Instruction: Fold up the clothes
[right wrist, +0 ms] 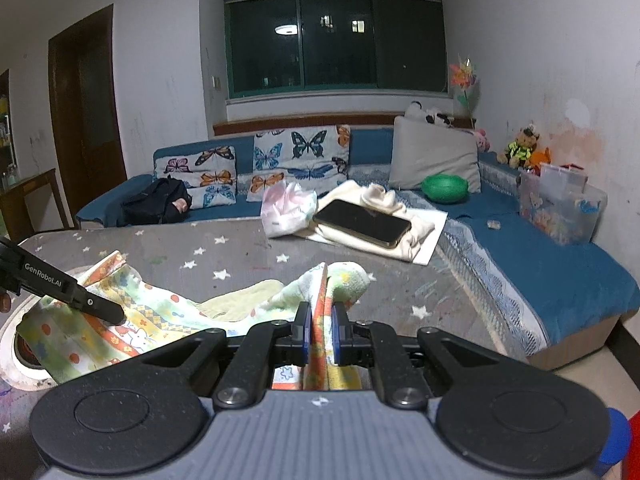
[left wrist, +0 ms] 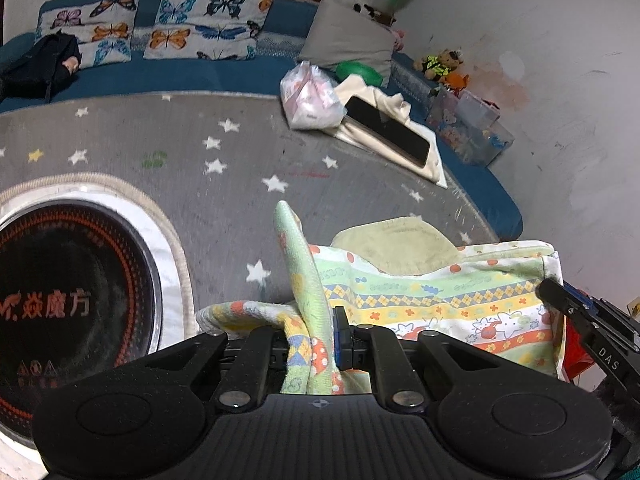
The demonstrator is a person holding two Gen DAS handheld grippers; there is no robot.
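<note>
A small patterned garment (left wrist: 432, 300) in green, yellow and orange, with a pale lining, lies on the grey star-print tabletop (left wrist: 224, 184). My left gripper (left wrist: 316, 344) is shut on one bunched edge of it. My right gripper (right wrist: 320, 336) is shut on another edge of the garment (right wrist: 152, 320), which stands up between the blue pads. The right gripper shows at the right edge of the left wrist view (left wrist: 548, 290). The left gripper shows at the left of the right wrist view (right wrist: 116, 316), on the cloth.
A round black cooktop (left wrist: 68, 304) is set into the table at the left. A phone (right wrist: 360, 222) on a cream cloth and a plastic bag (right wrist: 286, 210) sit at the far table edge. A blue sofa (right wrist: 540, 248) with cushions, toys and a clear box wraps around behind.
</note>
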